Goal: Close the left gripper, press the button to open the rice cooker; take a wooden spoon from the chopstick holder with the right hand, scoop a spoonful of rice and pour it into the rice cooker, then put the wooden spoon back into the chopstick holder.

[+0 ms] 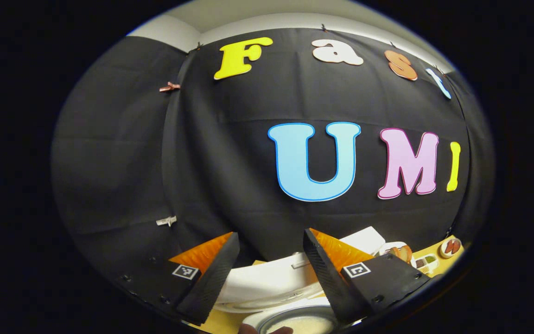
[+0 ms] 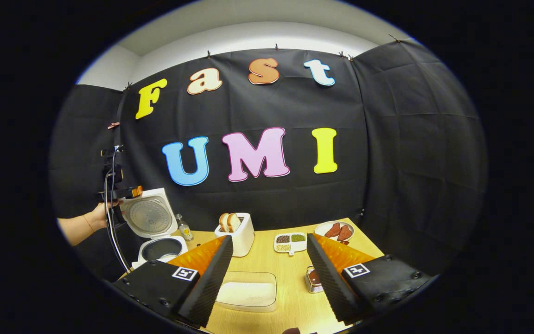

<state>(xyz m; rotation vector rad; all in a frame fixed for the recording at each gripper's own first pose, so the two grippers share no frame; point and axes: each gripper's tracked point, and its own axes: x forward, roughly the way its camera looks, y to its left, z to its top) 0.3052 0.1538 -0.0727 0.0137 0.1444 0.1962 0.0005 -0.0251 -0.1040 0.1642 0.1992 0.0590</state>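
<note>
This is a staged recording booth dressed as a kitchen corner, not a real home. Black cloth (image 2: 401,153) hangs as walls on clips, with plain white wall above it. A light wooden table (image 2: 295,297) carries kitchen props: a white rice cooker (image 2: 155,232) with its lid raised, a white toaster (image 2: 241,236) with two bread slices in its slots, a divided dish of beans (image 2: 290,242), a plate of sliced meat (image 2: 336,230), a small bottle (image 2: 183,228) and a clear tub of rice (image 2: 248,291).
</note>
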